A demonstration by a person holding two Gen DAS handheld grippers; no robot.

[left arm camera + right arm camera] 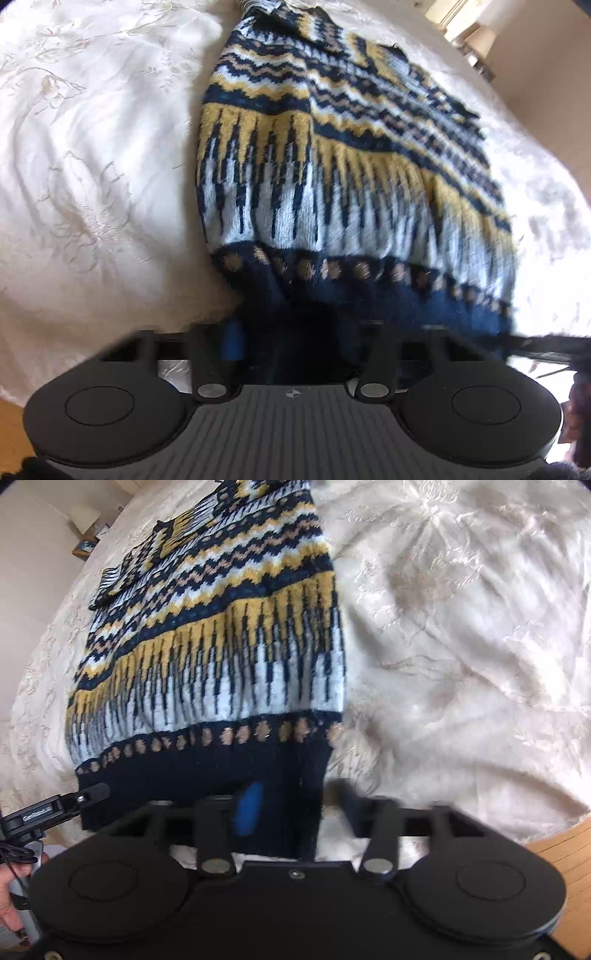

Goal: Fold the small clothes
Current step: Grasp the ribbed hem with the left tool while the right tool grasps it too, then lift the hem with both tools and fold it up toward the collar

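Observation:
A knitted sweater [332,177] [221,635] with navy, yellow and pale blue bands lies flat on a white embroidered bedspread [92,166] [461,646], navy hem toward me. My left gripper [291,332] is at the hem's left corner. Dark hem cloth is bunched between its fingers, and one blue pad [231,339] shows beside it. My right gripper [295,805] is at the hem's right corner, shut with the navy hem between its fingers next to a blue pad [249,808]. The right wrist view also shows the left gripper's finger [88,794] lying on the far hem corner.
The bed's near edge lies just below both grippers, with wooden floor [561,849] [11,417] beyond it. A lamp on a bedside stand [476,40] [85,517] is at the bed's far side by the wall. A person's hand [7,897] holds the left tool.

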